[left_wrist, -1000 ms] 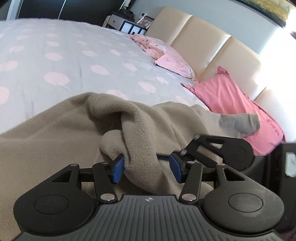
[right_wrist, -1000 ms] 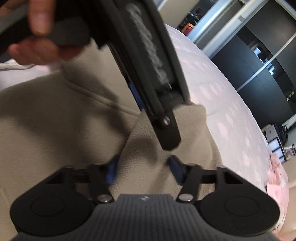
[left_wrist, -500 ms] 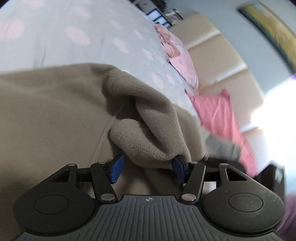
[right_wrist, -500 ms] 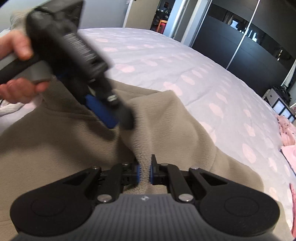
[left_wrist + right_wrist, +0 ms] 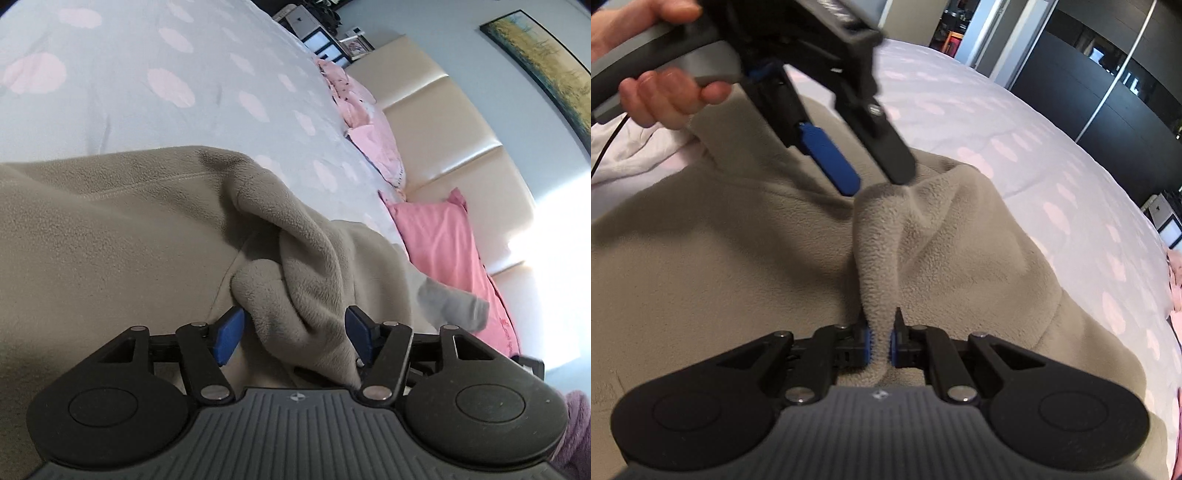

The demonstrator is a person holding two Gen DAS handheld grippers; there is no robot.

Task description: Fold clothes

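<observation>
The right gripper [image 5: 881,341] is clamped tight on a raised ridge of the beige fleece garment [image 5: 942,240], its two blue pads pinching the fold at the near edge of the view and pointing steeply down. The left gripper [image 5: 293,334] tilts down over the same garment; its jaws are opening, with a bunched lump of fleece between the two blue pads [image 5: 229,334] and the pads no longer squeezing it. In the right wrist view a bare hand [image 5: 661,88] grips the left gripper's handle at far left. The garment lies spread on the bed [image 5: 110,92], whose pale cover has pink spots. To the far right lie two pink pillows [image 5: 439,240], one grey sock [image 5: 448,304] and a cream headboard [image 5: 443,122].
</observation>
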